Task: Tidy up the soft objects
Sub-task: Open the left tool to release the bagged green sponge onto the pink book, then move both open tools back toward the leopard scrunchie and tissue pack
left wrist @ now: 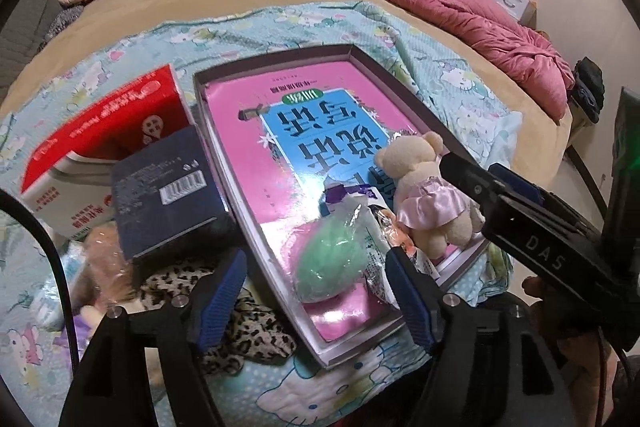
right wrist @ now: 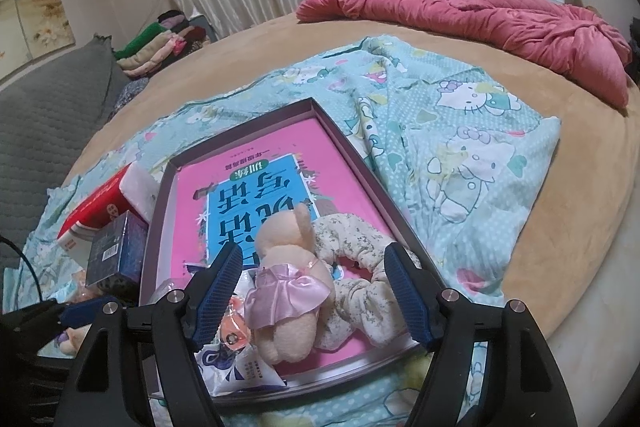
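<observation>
The small teddy bear (right wrist: 288, 291) in its pink satin skirt lay in the near end of the shallow box (right wrist: 240, 119), low in the middle of the right wrist frame, leaning against a floral scrunchie (right wrist: 360, 267) to its right. We judged both had been gathered there as the sorted soft things. Beside the bear, toward the lower left of that frame, sat a printed packet (right wrist: 244, 371), and in the left wrist view a green puff in clear wrap (left wrist: 332, 259) lay at the lower centre, also inside the box. All 4 rested on the pink and blue book cover (left wrist: 304, 131) lining the box bottom.

Our right gripper (right wrist: 312, 295) stood spread, its blue pads on either side of the bear and scrunchie without pressing on either, so nothing was pinched. Our left gripper (left wrist: 320, 299) was spread too, flanking the green puff but clear of it. We took both for open and empty, with the items let go.

Left of the box in the left wrist frame, a dark blue carton (left wrist: 168, 191) leaned on a red and white carton (left wrist: 100, 147), with a leopard-print cloth (left wrist: 240, 327) lying below them, likely still to be sorted. The box sat on a cartoon-cat sheet (right wrist: 460, 131) spread over the bed (right wrist: 560, 211), with a pink quilt (right wrist: 480, 11) at upper right.
</observation>
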Motion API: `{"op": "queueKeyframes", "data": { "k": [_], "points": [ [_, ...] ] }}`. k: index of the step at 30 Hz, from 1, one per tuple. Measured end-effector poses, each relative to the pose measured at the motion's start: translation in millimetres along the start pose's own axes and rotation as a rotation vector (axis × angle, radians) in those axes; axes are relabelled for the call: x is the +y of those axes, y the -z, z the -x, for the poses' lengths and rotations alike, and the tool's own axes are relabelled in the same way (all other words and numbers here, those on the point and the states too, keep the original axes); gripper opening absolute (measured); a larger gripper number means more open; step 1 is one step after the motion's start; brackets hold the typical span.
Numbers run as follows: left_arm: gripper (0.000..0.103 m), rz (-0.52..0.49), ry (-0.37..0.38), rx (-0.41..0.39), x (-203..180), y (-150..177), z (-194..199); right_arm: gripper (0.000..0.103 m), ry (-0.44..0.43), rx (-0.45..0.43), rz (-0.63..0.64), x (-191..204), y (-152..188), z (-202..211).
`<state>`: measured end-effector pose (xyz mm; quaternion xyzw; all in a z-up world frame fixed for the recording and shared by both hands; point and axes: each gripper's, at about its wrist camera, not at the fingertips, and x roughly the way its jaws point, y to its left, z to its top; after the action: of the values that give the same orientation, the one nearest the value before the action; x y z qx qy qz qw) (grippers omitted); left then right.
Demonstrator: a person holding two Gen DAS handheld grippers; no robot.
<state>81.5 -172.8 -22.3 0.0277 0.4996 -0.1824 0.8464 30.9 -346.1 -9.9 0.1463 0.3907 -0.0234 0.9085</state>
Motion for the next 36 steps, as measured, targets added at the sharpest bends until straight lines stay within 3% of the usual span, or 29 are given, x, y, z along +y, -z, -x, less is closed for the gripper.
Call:
{"op": "queueKeyframes", "data": {
  "k": [15,36],
  "points": [
    [0.083,-0.024,-0.033,-0.061,5,3,30,0.076,-0.001,-0.06,0.01,12,-3,23],
    [0.085,0.023,-0.072,-0.111,37,13,67,0.077,-0.034,-0.122,0.027,44,-7,59]
  ]
}}
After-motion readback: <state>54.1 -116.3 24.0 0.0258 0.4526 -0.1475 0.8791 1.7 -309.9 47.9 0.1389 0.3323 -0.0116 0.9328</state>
